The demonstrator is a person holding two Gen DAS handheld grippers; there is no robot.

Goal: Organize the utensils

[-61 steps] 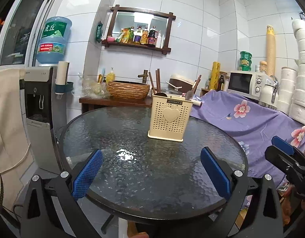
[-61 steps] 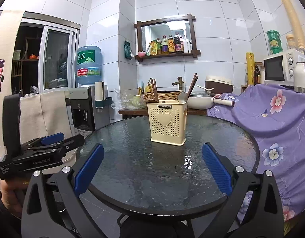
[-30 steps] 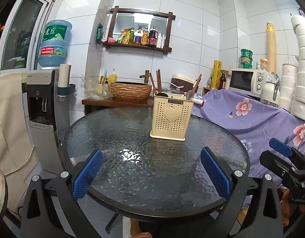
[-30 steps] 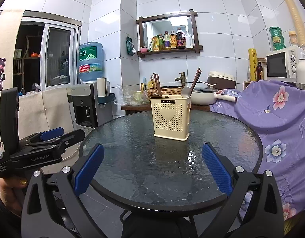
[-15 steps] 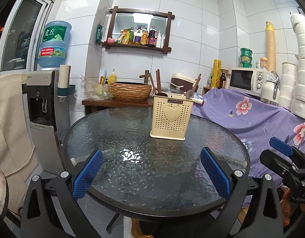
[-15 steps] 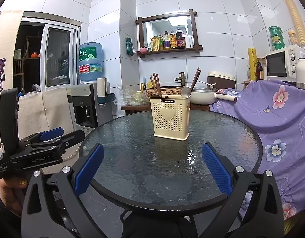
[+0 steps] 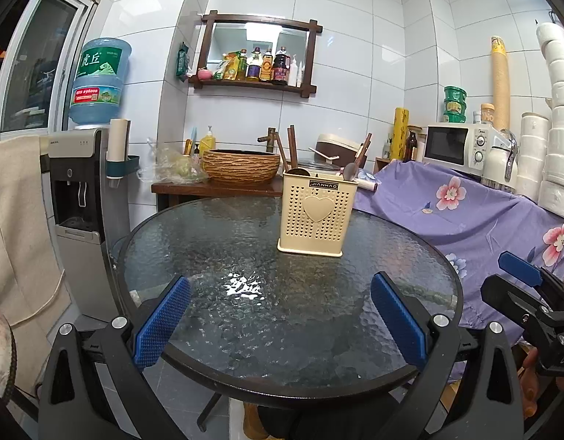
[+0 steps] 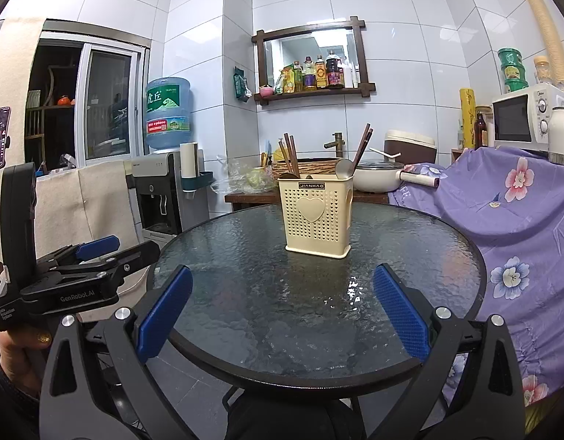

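Observation:
A cream perforated utensil holder (image 7: 316,214) (image 8: 316,217) with a heart on its front stands upright on the far half of a round glass table (image 7: 245,315) (image 8: 267,315). Brown chopsticks (image 8: 291,159) and a metal spoon (image 8: 343,168) stick out of its top. My left gripper (image 7: 280,317) hangs open over the near table edge, nothing between its blue pads. My right gripper (image 8: 282,313) is likewise open and empty at the near edge. Each gripper also shows at the side of the other's view.
A water dispenser (image 7: 85,198) with a blue bottle stands left of the table. A purple flowered cloth (image 7: 476,209) covers furniture on the right, with a microwave (image 7: 456,145) behind. A wooden side table holds a woven basin (image 7: 241,165) and a pot (image 8: 377,179).
Both grippers have stayed open and empty; the views shifted only slightly, with the table and holder nearly where they were.

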